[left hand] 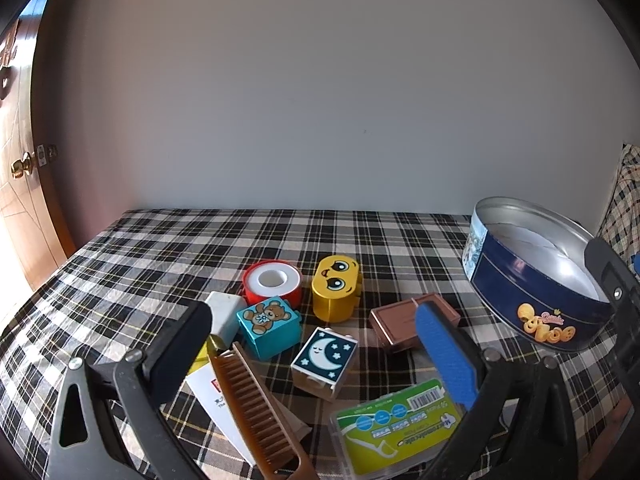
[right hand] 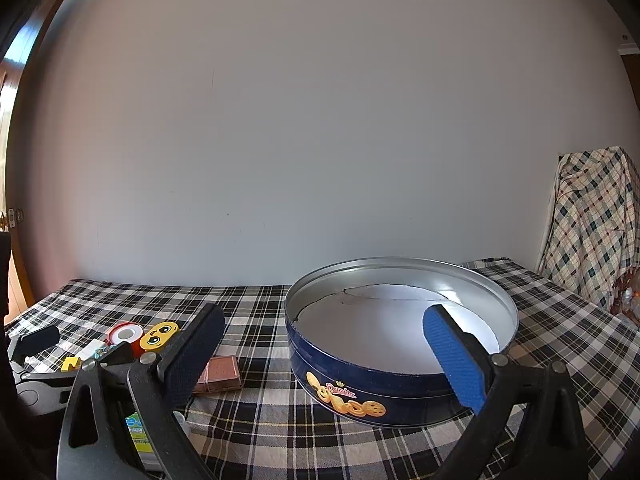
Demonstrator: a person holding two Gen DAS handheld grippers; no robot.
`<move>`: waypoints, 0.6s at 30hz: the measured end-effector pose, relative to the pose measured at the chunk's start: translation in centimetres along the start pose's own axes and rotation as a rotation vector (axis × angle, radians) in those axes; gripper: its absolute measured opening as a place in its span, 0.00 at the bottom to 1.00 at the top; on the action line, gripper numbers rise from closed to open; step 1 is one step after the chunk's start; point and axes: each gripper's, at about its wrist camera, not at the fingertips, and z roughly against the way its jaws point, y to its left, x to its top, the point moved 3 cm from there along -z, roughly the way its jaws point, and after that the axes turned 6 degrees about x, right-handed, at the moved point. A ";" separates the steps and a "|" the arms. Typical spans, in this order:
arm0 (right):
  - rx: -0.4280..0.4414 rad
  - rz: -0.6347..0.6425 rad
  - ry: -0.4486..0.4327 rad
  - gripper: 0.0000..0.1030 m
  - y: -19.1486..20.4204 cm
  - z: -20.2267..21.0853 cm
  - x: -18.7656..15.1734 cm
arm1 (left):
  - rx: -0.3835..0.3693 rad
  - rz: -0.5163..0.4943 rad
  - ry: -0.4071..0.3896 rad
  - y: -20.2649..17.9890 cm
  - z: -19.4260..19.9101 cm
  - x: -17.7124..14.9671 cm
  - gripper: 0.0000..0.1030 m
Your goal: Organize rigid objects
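Small items lie clustered on the plaid cloth: a moon block [left hand: 325, 357], a teal bear block [left hand: 269, 326], a yellow face toy [left hand: 335, 287], a red tape roll [left hand: 273, 283], a brown box [left hand: 400, 326], a brown comb [left hand: 256, 408] and a green floss pack [left hand: 394, 426]. My left gripper [left hand: 316, 344] hangs open just above the moon block, holding nothing. An open blue cookie tin [right hand: 400, 332] sits to the right, only a white liner inside. My right gripper [right hand: 324, 352] is open in front of the tin with its blue finger [right hand: 454, 356] over the near rim.
A white block [left hand: 226, 312] and a white card box [left hand: 218, 404] lie beside the comb. The wall runs along the cloth's far edge. A wooden door [left hand: 20, 168] stands at the left and a plaid-covered object [right hand: 596, 224] at the right.
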 end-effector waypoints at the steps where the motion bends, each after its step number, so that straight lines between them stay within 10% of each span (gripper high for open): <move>1: 0.000 0.000 0.000 0.98 0.0 0.0 0.0 | 0.000 0.000 0.000 0.0 0.0 0.0 1.00; 18: 0.009 -0.007 -0.002 0.98 0.1 0.1 0.1 | 0.003 0.010 0.015 0.0 0.0 -0.3 1.00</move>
